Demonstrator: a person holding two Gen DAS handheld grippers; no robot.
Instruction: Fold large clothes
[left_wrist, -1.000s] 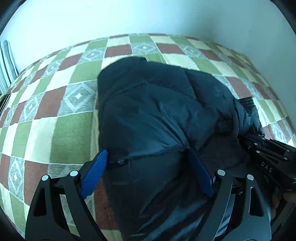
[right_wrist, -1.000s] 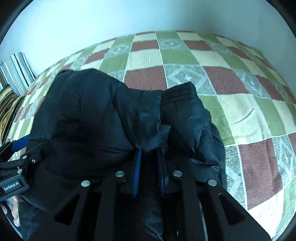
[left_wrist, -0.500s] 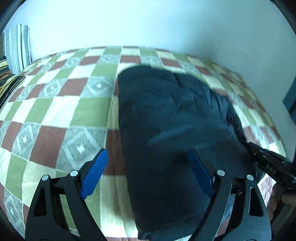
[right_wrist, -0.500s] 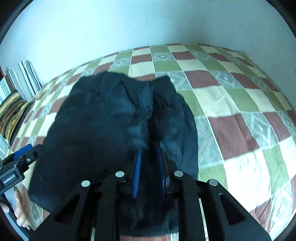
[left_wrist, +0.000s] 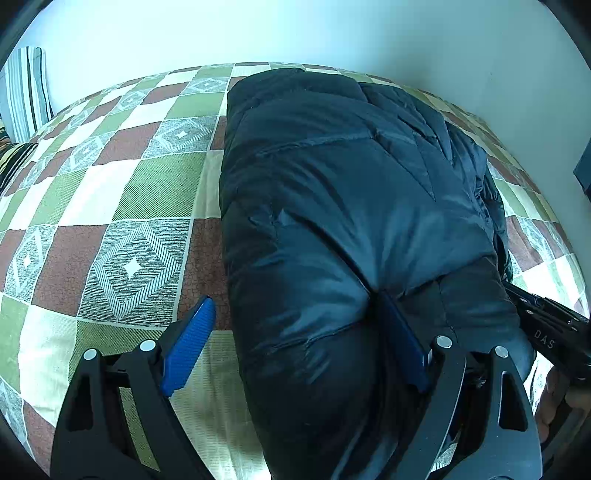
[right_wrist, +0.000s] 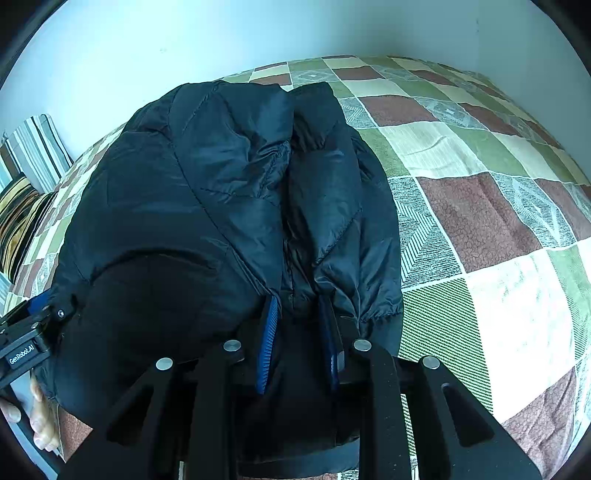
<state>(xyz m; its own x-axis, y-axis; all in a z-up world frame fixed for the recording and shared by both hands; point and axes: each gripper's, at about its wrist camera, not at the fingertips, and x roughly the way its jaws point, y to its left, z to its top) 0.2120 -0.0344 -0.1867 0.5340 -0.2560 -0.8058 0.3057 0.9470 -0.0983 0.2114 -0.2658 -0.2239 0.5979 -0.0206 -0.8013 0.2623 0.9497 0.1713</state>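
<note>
While squaring folded jacket (left_wrist: 332, 184) on bedspread (left_wrist: 129, 184): fold pinched in right gripper (right_wrist: 298, 301), jaws just easing apart; left gripper (left_wrist: 295, 310) unclenched, straddling edge.

Jacket (left_wrist: 343, 206) on bedspread (left_wrist: 122, 206) (pillows (right_wrist: 29, 173) left).

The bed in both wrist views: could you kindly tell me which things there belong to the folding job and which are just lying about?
Belong to the job: dark puffer jacket; left tool, open astride its edge; right tool, jaws just opening, jacket fabric between them.
Just lying about: striped cushions; checked bedspread underneath.
</note>
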